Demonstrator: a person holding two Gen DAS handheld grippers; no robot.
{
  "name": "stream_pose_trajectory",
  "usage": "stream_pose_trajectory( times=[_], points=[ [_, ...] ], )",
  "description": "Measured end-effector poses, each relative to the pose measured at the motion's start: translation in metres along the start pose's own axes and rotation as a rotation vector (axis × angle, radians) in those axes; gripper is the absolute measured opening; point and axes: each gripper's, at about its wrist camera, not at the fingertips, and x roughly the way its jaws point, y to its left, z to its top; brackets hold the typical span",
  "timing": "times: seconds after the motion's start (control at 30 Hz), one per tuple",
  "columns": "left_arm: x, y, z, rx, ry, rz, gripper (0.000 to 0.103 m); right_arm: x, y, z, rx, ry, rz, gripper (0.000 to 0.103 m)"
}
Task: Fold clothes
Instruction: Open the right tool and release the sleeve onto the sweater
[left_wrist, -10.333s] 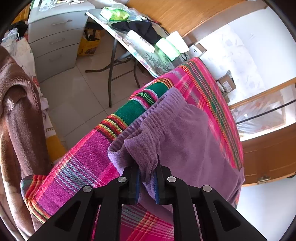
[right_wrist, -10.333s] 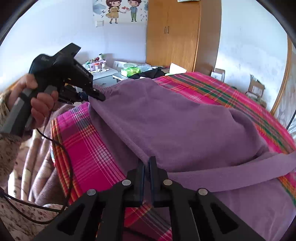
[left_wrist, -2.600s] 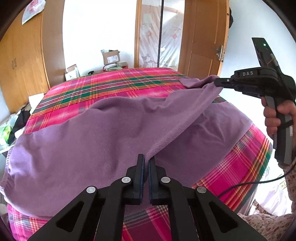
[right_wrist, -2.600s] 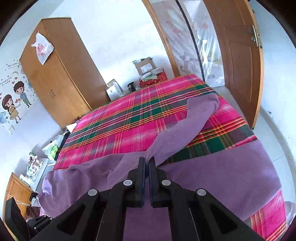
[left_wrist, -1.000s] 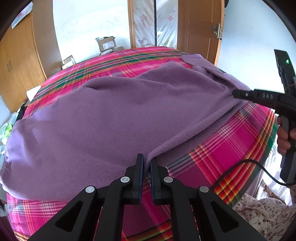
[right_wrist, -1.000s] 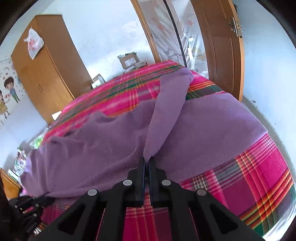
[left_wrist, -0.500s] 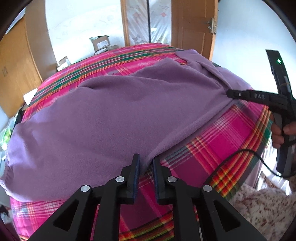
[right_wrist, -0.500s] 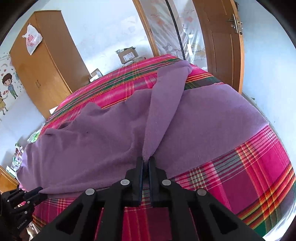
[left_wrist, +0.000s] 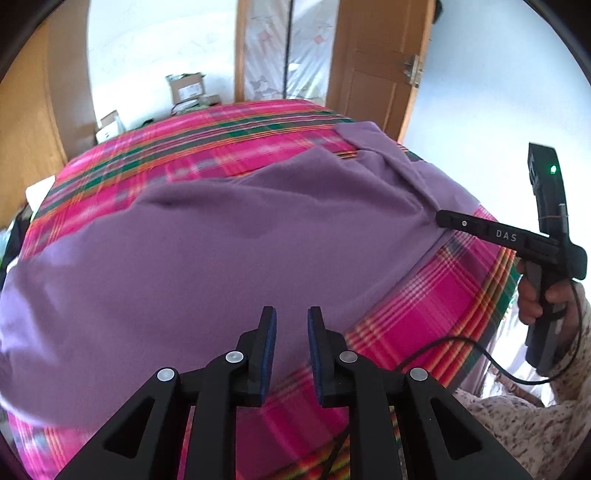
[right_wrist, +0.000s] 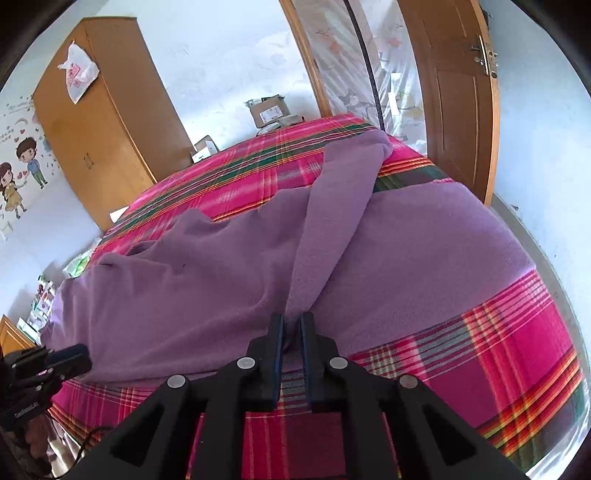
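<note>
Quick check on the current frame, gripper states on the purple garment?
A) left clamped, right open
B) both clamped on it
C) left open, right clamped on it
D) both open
C: the left gripper has a clear gap between its fingers with no cloth in it, while the right gripper pinches a fold of the purple garment on the plaid bedspread.

A bed (left_wrist: 229, 147) covered with a pink, green and orange plaid blanket (right_wrist: 498, 350) carries everything. A purple garment (left_wrist: 192, 251) lies spread flat across its near half, one narrow part reaching to the far right corner.
</note>
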Motion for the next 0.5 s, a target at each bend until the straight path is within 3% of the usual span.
stream_pose_trajectory(
  times=[0.23, 0.4, 0.5],
  points=[
    [0.023, -0.018, 0.019, 0.063, 0.017, -0.037, 0.018, -0.007, -0.009, 0.012, -0.014, -0.005, 0.000, 0.011],
    [0.036, -0.023, 0.032, 0.055, 0.034, -0.074, 0.019, 0.002, -0.018, 0.044, -0.032, -0.028, -0.033, 0.012],
    [0.044, -0.028, 0.038, 0.053, 0.048, -0.095, 0.022, 0.008, -0.023, 0.064, -0.044, -0.041, -0.056, 0.019]
  ],
)
